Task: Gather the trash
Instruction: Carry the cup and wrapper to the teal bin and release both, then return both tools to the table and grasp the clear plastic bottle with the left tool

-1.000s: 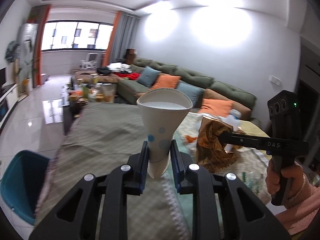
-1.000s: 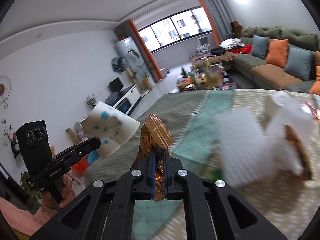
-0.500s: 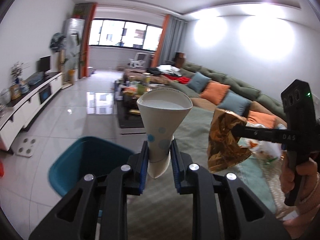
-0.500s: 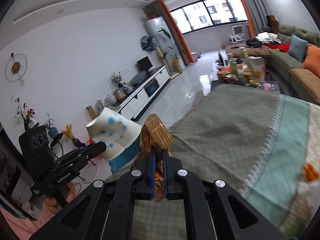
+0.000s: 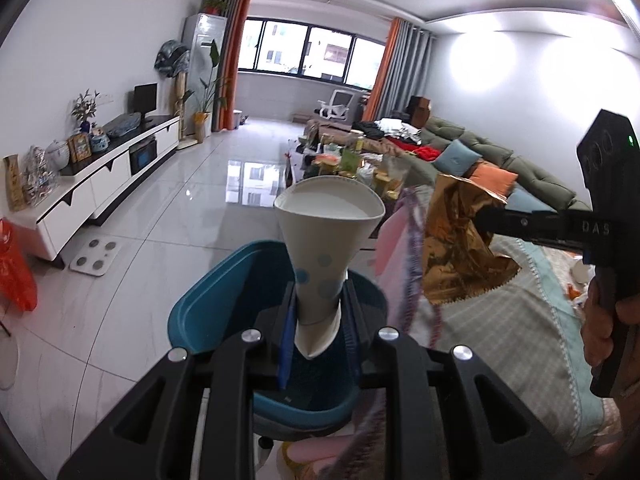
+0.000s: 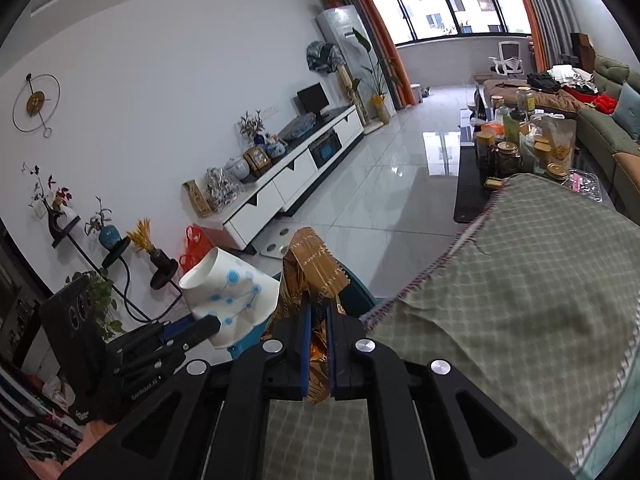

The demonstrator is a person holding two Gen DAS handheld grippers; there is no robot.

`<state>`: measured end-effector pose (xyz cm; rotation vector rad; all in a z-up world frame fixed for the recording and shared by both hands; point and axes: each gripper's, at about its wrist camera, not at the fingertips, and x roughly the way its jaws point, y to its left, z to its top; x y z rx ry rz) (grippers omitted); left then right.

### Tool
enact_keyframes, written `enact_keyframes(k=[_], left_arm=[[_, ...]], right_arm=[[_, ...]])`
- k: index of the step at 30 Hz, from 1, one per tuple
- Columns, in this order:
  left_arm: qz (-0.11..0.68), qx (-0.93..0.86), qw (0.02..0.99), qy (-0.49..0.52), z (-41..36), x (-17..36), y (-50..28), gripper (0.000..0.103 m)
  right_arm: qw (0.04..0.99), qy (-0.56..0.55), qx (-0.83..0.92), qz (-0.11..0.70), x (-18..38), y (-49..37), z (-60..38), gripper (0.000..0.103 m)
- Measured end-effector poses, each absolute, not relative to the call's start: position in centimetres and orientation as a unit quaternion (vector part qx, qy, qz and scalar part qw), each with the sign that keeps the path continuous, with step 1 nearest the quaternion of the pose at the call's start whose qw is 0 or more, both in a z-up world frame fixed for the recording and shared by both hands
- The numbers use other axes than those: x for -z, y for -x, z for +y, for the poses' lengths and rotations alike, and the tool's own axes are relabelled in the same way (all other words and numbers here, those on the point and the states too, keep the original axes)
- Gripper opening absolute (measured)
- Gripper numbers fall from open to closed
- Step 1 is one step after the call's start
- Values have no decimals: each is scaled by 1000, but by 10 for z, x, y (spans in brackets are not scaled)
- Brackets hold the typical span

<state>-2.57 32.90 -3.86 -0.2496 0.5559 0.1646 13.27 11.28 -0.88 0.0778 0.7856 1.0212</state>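
Note:
My left gripper is shut on a squashed white paper cup with blue dots, held right above a teal trash bin on the floor. My right gripper is shut on a crumpled gold foil wrapper. In the left wrist view that gold foil wrapper hangs to the right of the cup, over the table's edge, clamped by the right gripper. In the right wrist view the paper cup and the left gripper are at lower left, and a sliver of the bin shows behind the wrapper.
A table under a green checked cloth fills the right side. A white TV cabinet lines the left wall, with a white scale and a red bag on the tiled floor. A cluttered coffee table and green sofa stand beyond.
Both grippers have swung left off the table toward the floor. The teal bin has come from the lower left corner to directly under the cup. Both grips are unchanged.

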Motion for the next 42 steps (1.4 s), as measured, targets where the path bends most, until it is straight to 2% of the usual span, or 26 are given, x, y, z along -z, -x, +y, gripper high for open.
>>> enact_keyframes(k=[19,20,22,24,30,36,38,39,42], left_arm=[[333,-114,923,158,356,89,6,23],[335,-114,922,159,358,90,5,23],[339,-117,919,162,360,94,4,24],[342,-117,918,164,361,96,2,24],[337,-126,915,181,363,96,4,26],[293,-116,934,168,342,68,17,39],[274,-101,945,150,325,54,24,54],[262,-87,951,139,314,45,28,56],[243,-54,962,114,285,30,34,59]], right_arm=[[774,43,-452,442,53,-152,209,9],[772,46,-451,446,55,-152,212,10],[771,44,-447,452,57,-154,215,19],[768,47,-448,455,58,-154,218,33],[772,28,-448,451,53,-154,206,38],[779,-11,-463,422,27,-145,167,43],[787,-16,-467,402,15,-137,152,44],[790,-19,-469,393,9,-133,144,48],[810,-17,-467,354,-10,-114,109,50]])
